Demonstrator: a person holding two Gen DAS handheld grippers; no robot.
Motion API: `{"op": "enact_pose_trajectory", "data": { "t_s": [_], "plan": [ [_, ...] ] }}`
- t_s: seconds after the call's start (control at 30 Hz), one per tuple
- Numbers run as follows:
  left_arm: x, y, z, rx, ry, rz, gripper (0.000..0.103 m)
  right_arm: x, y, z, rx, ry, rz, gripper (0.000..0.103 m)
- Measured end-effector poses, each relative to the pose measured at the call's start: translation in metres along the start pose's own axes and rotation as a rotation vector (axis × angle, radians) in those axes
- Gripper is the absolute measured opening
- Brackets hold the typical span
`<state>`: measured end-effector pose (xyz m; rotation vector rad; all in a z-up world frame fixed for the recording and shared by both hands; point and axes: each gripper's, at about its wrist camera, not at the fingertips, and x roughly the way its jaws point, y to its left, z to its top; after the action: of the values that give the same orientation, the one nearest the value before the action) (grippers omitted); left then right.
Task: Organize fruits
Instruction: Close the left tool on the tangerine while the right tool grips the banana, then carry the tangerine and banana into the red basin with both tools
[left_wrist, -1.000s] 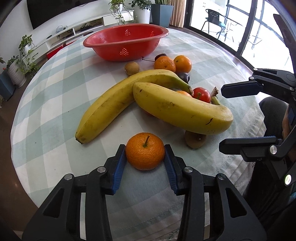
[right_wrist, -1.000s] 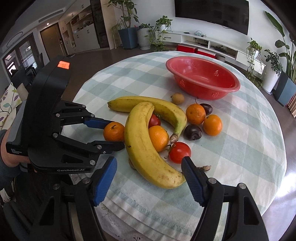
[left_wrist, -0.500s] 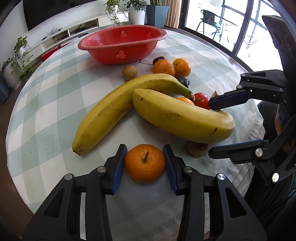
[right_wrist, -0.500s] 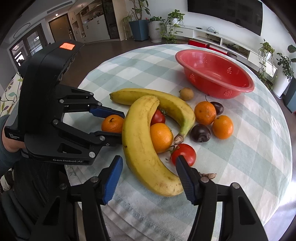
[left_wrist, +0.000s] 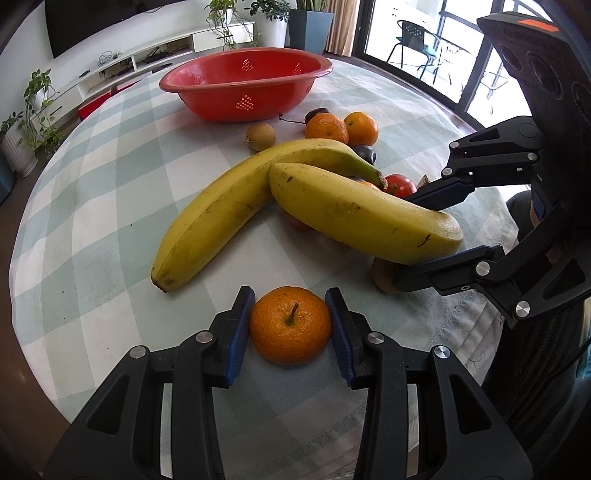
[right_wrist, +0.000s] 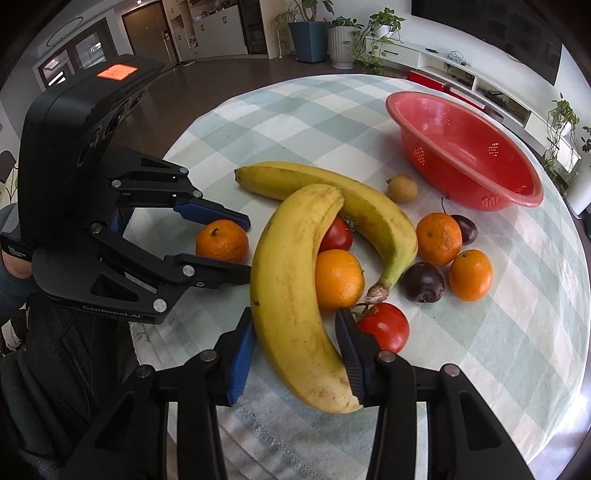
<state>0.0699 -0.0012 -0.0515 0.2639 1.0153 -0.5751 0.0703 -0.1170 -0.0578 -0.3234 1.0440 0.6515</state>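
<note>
left hand-held gripper (left_wrist: 291, 325) clamps tangerine (left_wrist: 290, 325) | right hand-held gripper (right_wrist: 295, 332) straddles banana (right_wrist: 291, 291)

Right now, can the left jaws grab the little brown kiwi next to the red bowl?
Probably not yet. The left gripper is already closed on a mandarin, and the long banana lies across the path to the kiwi. It would need to let go and reach over the banana.

Left gripper (left_wrist: 291, 325) clamped, right gripper (right_wrist: 295, 347) clamped, 2 grippers near each other
</note>
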Motion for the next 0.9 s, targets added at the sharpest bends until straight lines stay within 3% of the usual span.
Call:
{"op": "enact_pose_trajectory", "data": {
  "t_s": [0.23,0.5,0.9],
  "plan": [
    [-0.002,0.004,-0.002,-0.018,-0.008,-0.016,0.036,0.000,0.000,0.000,0.026,-0.016,0.014,0.041],
    [-0.013,0.007,-0.004,-0.044,-0.049,-0.014,0.035,-0.022,0.003,-0.003,0.075,-0.111,0.044,0.035],
    [-0.027,0.007,-0.009,-0.072,-0.087,-0.022,0.035,-0.037,0.000,-0.013,0.135,-0.178,0.059,0.035]
  ]
}}
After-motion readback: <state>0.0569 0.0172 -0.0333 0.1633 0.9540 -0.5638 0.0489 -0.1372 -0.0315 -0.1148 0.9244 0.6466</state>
